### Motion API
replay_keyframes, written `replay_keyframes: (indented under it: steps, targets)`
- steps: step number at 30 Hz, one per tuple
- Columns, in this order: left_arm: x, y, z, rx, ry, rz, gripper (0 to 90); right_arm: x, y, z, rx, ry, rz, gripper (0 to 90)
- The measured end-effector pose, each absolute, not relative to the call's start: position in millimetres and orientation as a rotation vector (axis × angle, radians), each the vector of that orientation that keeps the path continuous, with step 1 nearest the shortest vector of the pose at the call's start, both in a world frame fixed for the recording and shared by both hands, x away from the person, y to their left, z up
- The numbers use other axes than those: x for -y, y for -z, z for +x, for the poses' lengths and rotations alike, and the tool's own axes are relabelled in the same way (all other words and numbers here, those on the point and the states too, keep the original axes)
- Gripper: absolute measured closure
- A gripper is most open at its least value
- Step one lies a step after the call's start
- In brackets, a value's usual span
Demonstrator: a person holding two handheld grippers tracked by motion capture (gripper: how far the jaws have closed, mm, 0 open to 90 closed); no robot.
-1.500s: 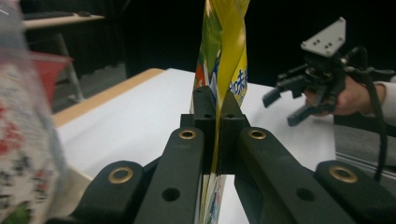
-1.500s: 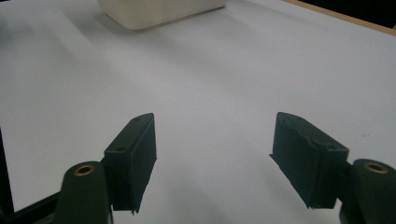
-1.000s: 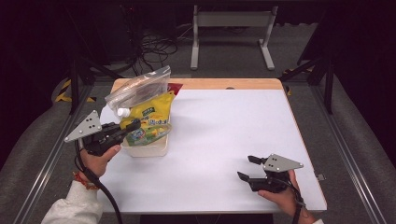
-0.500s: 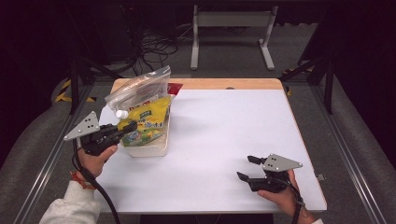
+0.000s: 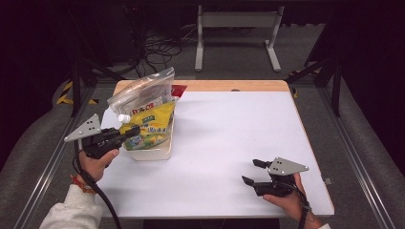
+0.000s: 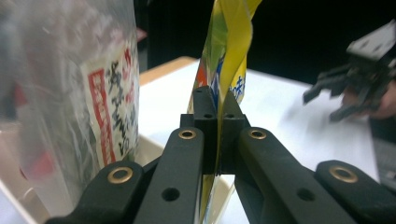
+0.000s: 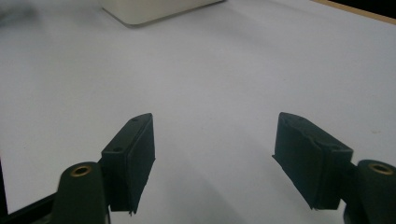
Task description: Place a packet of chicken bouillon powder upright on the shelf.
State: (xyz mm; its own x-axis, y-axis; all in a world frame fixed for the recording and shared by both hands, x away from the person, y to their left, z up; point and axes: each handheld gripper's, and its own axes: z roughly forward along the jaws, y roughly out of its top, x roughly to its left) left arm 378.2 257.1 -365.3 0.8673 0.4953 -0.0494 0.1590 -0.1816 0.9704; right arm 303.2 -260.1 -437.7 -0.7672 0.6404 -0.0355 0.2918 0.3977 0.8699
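Yellow snack packet (image 5: 152,125) stands in the white bin (image 5: 157,153) at the table's (image 5: 229,138) left side, its long axis tilted, top edge leaning up and away toward the far right. It is glossy yellow with green and blue print, crinkled and seen edge-on in the left gripper view. The left gripper's (image 5: 130,131) fingers (image 6: 232,128) pinch its lower edge. A clear zip bag (image 5: 141,93) leans just behind it. Well apart, the right gripper (image 5: 253,171) rests low with fingers (image 7: 130,158) wide, holding nothing.
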Motion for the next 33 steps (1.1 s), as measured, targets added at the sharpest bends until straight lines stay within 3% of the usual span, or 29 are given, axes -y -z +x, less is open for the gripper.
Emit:
replay_keyframes:
  steps: [33]
  targets:
    - [-260, 403, 375, -0.633, -0.362, 1.879, 89.6, 255, 433, 303, -2.298, -1.297, 0.75, 28.3]
